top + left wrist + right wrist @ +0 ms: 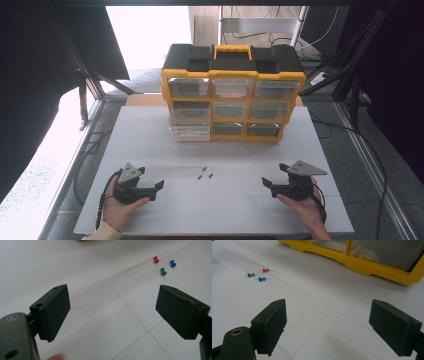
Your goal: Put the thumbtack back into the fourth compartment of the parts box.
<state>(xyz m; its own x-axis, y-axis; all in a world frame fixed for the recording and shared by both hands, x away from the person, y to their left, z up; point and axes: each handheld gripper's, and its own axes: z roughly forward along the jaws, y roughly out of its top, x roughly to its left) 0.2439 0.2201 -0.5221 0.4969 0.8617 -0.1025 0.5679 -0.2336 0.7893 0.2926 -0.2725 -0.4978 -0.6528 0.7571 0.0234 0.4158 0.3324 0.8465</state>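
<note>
Item: three push pins on the white table (150, 150), lying close together but apart from one another: red pin (204, 168), green pin (199, 177), blue pin (210, 175).

Position relative to the fingers: in the high view the pins lie between the two grippers, nearer the left gripper (152, 188) than the right gripper (270, 186), and a little farther up the table than both. In the left gripper view they sit well ahead of the fingers (53, 311), beyond the tip of the right-hand finger, with nothing between the pads. In the right gripper view they lie far ahead and off past the left-hand finger (270, 323).

State of fingers: both pairs spread wide, pinching nothing; bare table shows between them.

Also present: yellow-and-black drawer organiser (233, 92) at the far side of the table, well beyond the pins; its lower yellow frame crosses the right gripper view.

Obscured or unclear: pin points are too small to make out from above; drawer contents unreadable; organiser cut off at the frame edge in the right gripper view.
</note>
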